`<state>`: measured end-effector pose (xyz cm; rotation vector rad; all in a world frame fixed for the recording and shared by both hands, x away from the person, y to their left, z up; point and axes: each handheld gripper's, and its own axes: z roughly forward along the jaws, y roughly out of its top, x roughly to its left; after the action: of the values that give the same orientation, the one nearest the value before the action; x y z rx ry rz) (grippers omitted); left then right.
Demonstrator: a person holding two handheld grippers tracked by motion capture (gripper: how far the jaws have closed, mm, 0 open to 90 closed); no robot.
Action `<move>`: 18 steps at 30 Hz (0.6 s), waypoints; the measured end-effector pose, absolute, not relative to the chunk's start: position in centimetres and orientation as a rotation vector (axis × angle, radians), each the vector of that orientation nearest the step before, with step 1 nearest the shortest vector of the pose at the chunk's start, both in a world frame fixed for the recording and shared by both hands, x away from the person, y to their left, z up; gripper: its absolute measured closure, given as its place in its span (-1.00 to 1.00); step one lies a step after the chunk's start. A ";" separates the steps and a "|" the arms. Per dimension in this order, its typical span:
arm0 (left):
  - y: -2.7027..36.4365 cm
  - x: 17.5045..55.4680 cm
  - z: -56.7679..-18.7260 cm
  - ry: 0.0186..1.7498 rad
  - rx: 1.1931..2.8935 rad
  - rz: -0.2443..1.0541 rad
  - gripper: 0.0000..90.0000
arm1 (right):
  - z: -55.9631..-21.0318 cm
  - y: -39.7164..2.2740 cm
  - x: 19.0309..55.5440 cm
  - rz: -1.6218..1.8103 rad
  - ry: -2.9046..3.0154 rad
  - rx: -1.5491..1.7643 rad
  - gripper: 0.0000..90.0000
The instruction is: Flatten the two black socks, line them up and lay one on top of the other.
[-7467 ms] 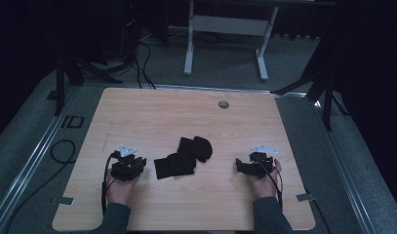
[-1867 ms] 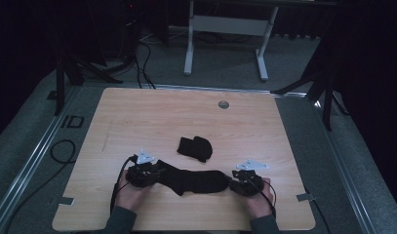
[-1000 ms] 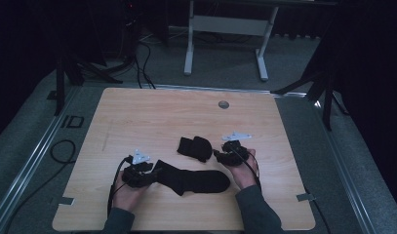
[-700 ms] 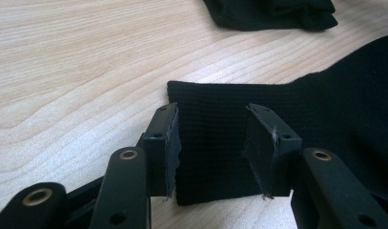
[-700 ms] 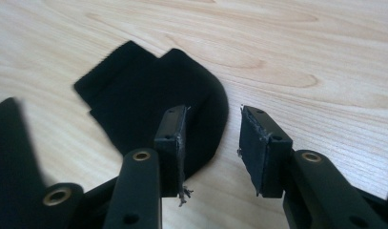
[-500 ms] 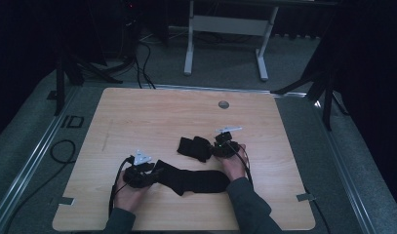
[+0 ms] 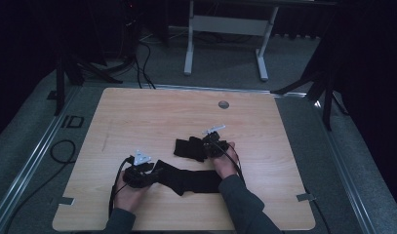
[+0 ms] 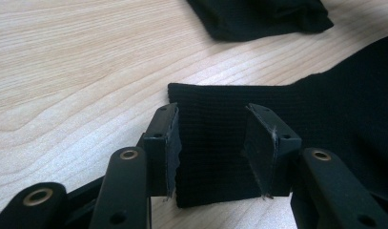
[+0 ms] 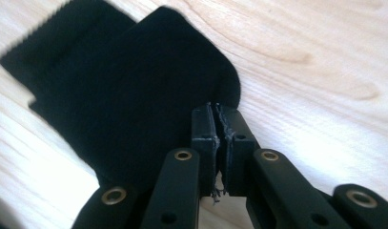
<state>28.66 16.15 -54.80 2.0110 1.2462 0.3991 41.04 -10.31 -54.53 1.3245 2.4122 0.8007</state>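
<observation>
At the start two black socks lay in one loose heap in the middle of the table (image 7: 137, 117), with a gripper at each side. Now one sock (image 7: 186, 178) lies stretched out flat near the front edge. The right gripper (image 7: 211, 146) has left the end of this sock and has moved away from the person to the folded sock (image 7: 188, 147). Its jaws have just been closing and now they meet at the edge of the folded sock.

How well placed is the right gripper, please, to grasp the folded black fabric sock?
Probably well: the right gripper sits at the folded black fabric sock edge, fingers shut, nothing between.
</observation>
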 end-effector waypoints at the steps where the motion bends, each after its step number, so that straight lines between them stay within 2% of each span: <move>1: 16.2 28.6 -54.8 1.246 2.013 0.401 0.26 | -54.5 -10.3 41.0 0.803 2.406 1.338 0.92; 18: 15.9 28.7 -55.0 1.247 2.023 0.399 0.25 | -49.7 -10.5 39.0 1.115 2.396 1.290 0.93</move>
<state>28.73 15.92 -54.98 2.0234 1.2473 0.3992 38.96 -10.49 -49.72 1.2902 2.3955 1.1148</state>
